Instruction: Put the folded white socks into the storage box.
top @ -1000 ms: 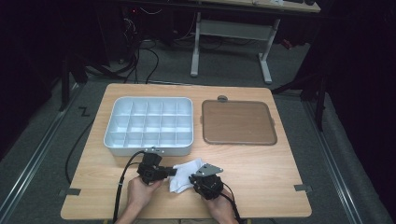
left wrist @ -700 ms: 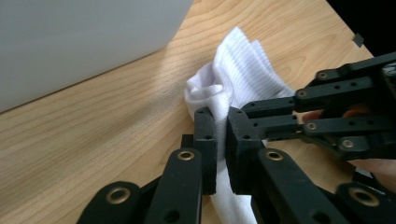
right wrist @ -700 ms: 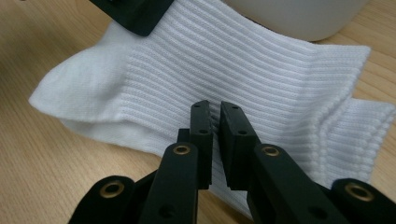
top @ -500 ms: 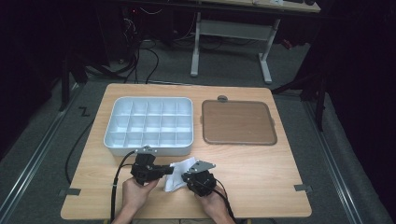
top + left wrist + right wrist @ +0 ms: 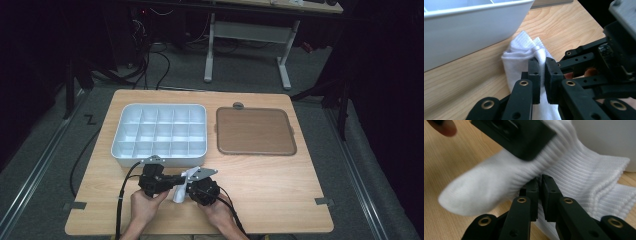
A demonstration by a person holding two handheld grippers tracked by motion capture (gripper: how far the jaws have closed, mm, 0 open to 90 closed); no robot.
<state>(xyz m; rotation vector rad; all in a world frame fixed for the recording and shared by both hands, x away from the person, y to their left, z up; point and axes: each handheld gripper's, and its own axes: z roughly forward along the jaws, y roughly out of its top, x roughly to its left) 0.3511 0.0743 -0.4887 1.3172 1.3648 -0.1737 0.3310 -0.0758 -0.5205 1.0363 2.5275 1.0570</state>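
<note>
A pair of white ribbed socks point(image 5: 178, 193) lies near the table's front edge, bunched between my two grippers. My left gripper point(image 5: 171, 183) points right and is shut on a fold of sock point(image 5: 521, 56), its jaws point(image 5: 542, 61) pinching the fabric. My right gripper point(image 5: 186, 190) faces it from the right and is shut on the ribbed cuff area point(image 5: 579, 177), with its jaw tips point(image 5: 540, 180) pressed into the cloth. The two grippers nearly touch; the right gripper's body point(image 5: 599, 62) looms close in the left gripper view. One sock's toe point(image 5: 466, 197) hangs blurred.
A white compartment tray point(image 5: 125, 150) stands just behind the grippers, its front wall point(image 5: 474, 30) close to the socks. A brown flat mat point(image 5: 255, 131) lies at the back right. Bare wooden tabletop point(image 5: 280, 185) stretches to the right.
My right gripper has moved left toward the left gripper, and the socks have gathered into a narrower bunch between them. The left gripper has stayed nearly in place.
</note>
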